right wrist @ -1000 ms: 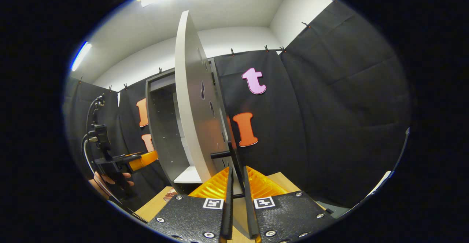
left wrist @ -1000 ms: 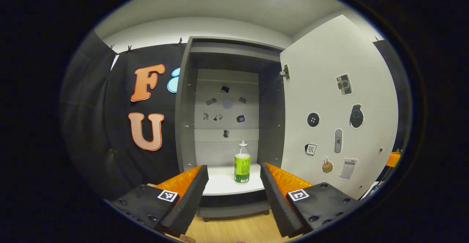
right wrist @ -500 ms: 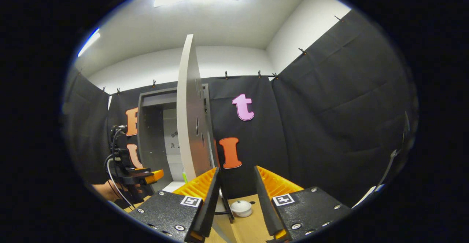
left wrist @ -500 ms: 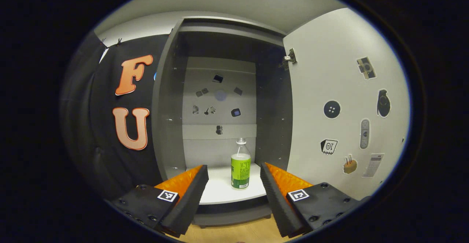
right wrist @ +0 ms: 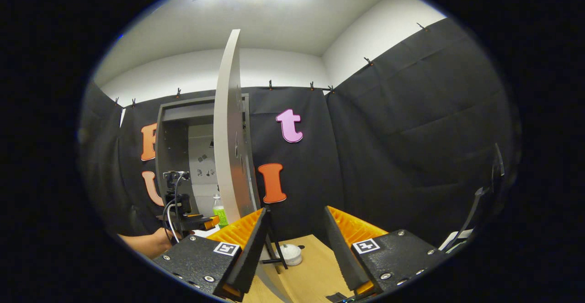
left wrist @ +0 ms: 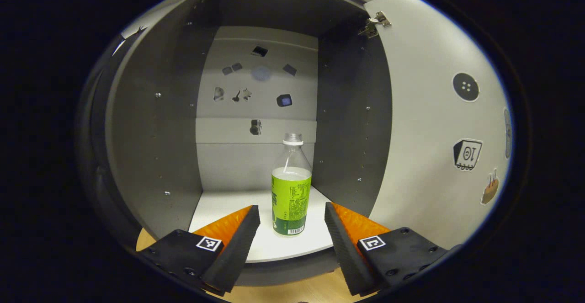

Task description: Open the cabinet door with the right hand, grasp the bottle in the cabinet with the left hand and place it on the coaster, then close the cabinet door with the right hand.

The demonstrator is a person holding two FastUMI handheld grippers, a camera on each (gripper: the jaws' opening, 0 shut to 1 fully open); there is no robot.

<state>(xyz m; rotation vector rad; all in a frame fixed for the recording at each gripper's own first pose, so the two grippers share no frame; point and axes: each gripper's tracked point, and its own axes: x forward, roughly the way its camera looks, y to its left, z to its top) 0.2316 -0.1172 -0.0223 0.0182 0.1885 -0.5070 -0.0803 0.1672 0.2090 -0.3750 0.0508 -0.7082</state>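
The cabinet (left wrist: 151, 124) stands open, its door (left wrist: 429, 124) swung fully to the right. Inside, one bottle (left wrist: 291, 188) stands upright on the white shelf (left wrist: 219, 211), near the shelf's front edge and toward its right side. The bottle has a green label, holds pale liquid to shoulder level, and carries no cap. The left gripper (left wrist: 292, 230) is spread wide just in front of the shelf edge, with the bottle between its fingers and untouched.

The right gripper (right wrist: 292, 243) is spread wide and holds nothing, beside the door's edge (right wrist: 226, 134). A small white lidded pot (right wrist: 289, 253) sits on the desk (right wrist: 311, 271) by the door's foot.
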